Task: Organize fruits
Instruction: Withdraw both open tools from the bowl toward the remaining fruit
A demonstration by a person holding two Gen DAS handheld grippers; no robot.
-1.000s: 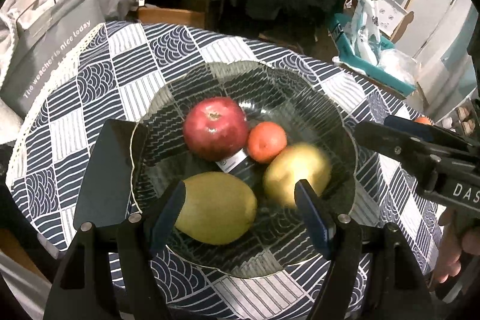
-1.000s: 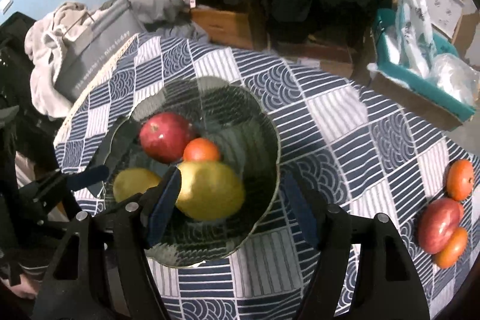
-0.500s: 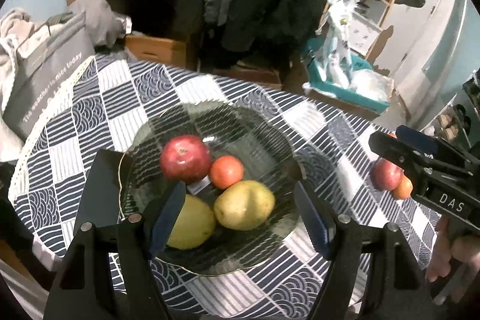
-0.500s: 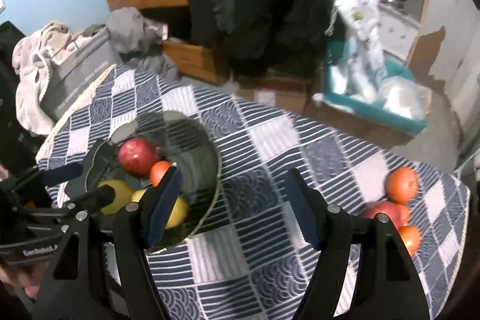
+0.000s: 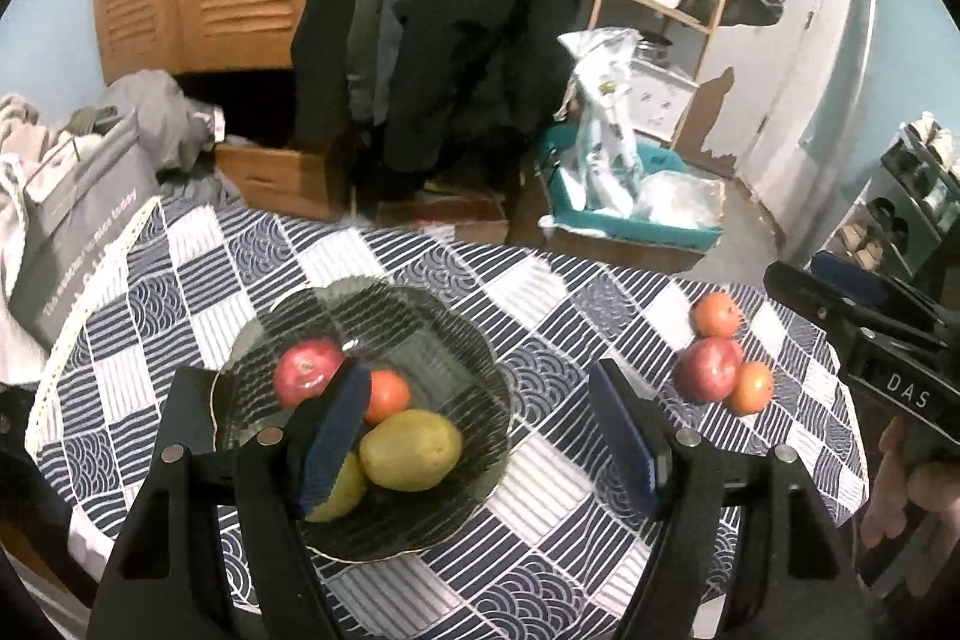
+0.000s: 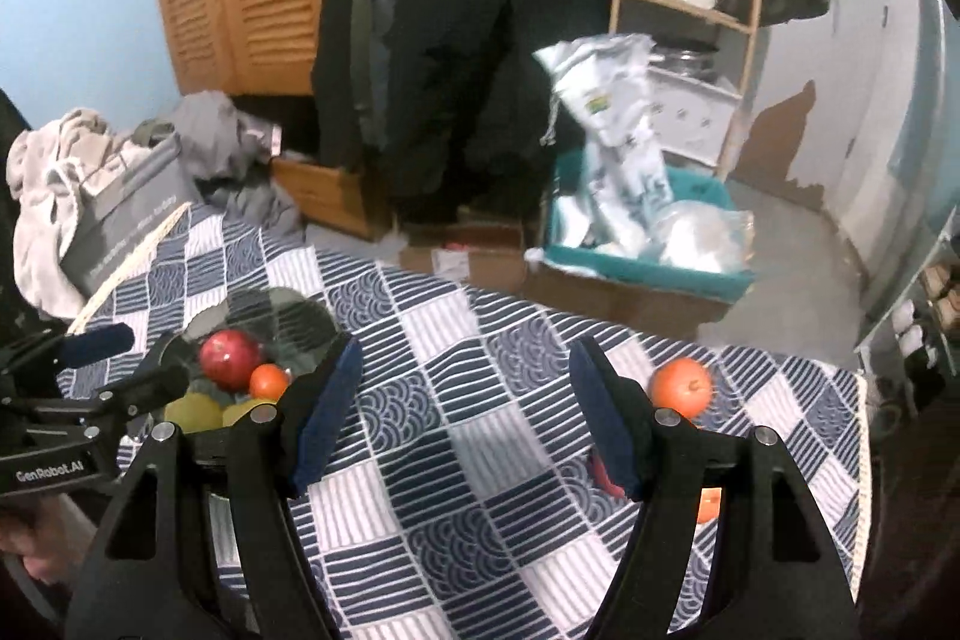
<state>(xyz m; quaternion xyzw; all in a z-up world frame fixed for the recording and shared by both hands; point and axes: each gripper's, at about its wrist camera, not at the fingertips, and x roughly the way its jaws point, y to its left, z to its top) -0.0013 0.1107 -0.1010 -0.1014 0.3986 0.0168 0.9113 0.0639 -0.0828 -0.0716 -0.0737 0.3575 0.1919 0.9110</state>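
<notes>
A dark glass bowl [image 5: 468, 370] on the checked tablecloth holds a red apple [image 5: 303, 377], a small orange [image 5: 390, 394] and two yellow-green fruits [image 5: 414, 451]. My left gripper [image 5: 480, 439] is open and empty, raised above the bowl's right side. Three loose fruits lie at the table's right: an orange [image 5: 715, 314], a red apple [image 5: 708, 370] and a small orange [image 5: 753, 387]. My right gripper [image 6: 465, 415] is open and empty above the table's middle. Its right finger [image 6: 606, 430] hides most of the loose apple; the orange [image 6: 682, 388] shows beside it. The bowl [image 6: 294, 310] is at its left.
The round table's edge [image 5: 852, 436] runs close behind the loose fruits. A grey bag [image 5: 72, 220] and clothes sit off the table's left. A teal bin [image 5: 630, 220] with plastic bags and cardboard boxes stand on the floor beyond. The right gripper's body [image 5: 870, 340] shows at right.
Both grippers have pulled up and back from the bowl. The right gripper has swung right, toward the loose fruits. Both stay open and empty.
</notes>
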